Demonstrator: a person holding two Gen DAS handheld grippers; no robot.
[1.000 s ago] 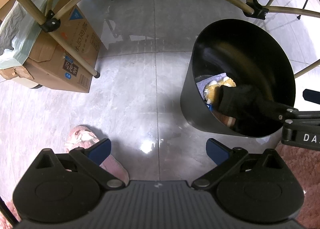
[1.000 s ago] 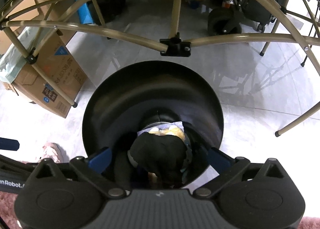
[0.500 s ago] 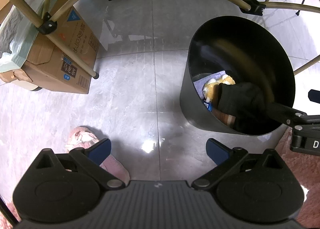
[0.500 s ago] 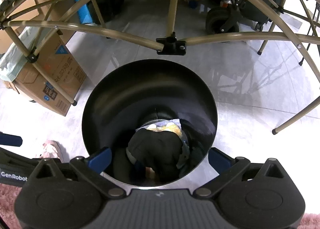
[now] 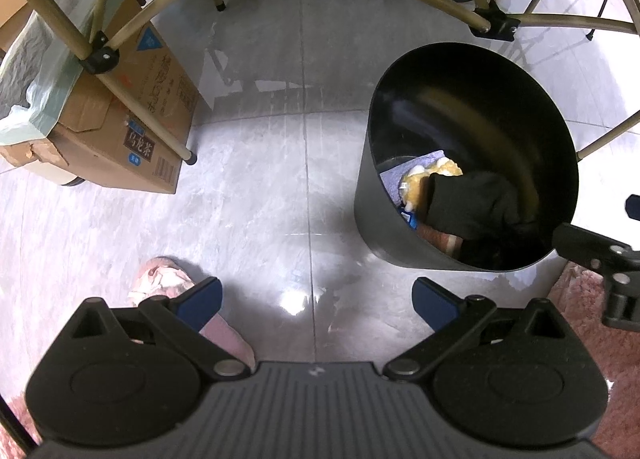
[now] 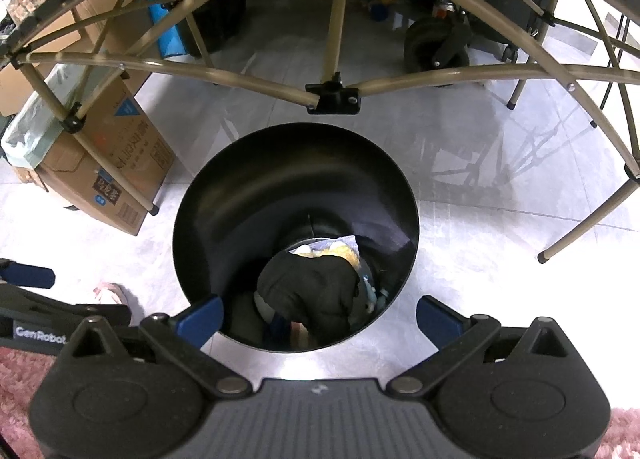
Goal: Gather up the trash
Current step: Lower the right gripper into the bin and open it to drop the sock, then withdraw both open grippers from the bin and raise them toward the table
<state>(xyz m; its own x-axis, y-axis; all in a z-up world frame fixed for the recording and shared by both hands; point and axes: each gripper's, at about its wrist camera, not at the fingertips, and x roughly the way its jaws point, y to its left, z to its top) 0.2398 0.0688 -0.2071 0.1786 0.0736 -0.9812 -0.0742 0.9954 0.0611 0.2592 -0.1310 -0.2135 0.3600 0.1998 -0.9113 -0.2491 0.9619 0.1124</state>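
Jaws, both grippers: spread wide, holding nothing. Right gripper (image 6: 318, 317) now sits higher above the bin's near rim than a second ago, backing off after a drop.
Left gripper (image 5: 314, 301): idle over bare floor tile (image 5: 256, 195).
Pink slipper (image 5: 160, 279): just beside left gripper's left finger.
Black bin (image 6: 296, 163): upright on floor; holds dark crumpled cloth (image 6: 316, 291) atop yellow and pale wrappers (image 6: 336, 249). Judged deposit complete; jaws free for next piece.
Cardboard box (image 5: 132, 131): farther left, under the tan frame legs (image 6: 336, 35).
No loose trash visible.
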